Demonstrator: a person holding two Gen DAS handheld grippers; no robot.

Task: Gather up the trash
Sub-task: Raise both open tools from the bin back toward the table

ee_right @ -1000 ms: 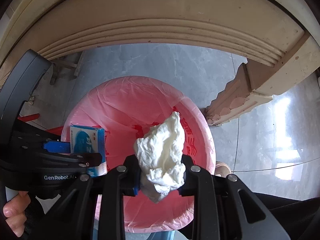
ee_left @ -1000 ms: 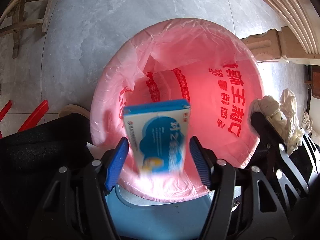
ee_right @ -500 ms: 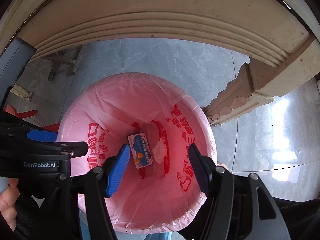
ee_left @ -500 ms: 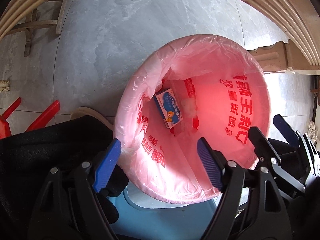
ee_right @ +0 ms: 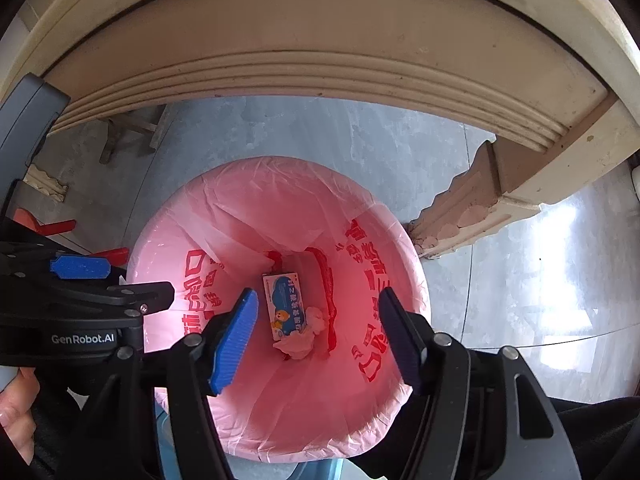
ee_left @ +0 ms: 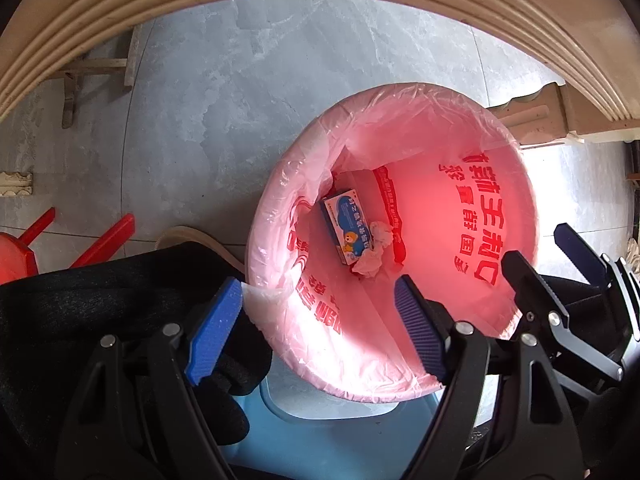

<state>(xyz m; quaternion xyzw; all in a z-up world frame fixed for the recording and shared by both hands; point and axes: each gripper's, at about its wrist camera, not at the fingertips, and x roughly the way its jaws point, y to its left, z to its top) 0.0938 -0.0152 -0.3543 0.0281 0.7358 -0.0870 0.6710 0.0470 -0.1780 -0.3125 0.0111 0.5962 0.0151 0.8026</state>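
Observation:
A bin lined with a pink plastic bag (ee_left: 460, 184) (ee_right: 256, 208) stands on the floor below both grippers. At its bottom lie a blue and white box (ee_left: 347, 229) (ee_right: 285, 305) and a crumpled white tissue (ee_left: 374, 255) (ee_right: 306, 334) beside it. My left gripper (ee_left: 318, 322) is open and empty above the bin's near rim. My right gripper (ee_right: 316, 330) is open and empty over the bin's mouth. The right gripper also shows in the left wrist view (ee_left: 560, 272), and the left gripper shows at the left of the right wrist view (ee_right: 112, 280).
A beige moulded table edge (ee_right: 320, 52) (ee_left: 120, 8) arches over the far side, with a carved leg (ee_right: 472, 208) right of the bin. Red plastic pieces (ee_left: 104, 240) lie on the grey tiled floor at the left. The blue bin body (ee_left: 320, 432) shows below the bag.
One second ago the left gripper held the box and the right held the tissue; both opened and the items fell into the bin. Since half a second ago the grippers have drawn back slightly.

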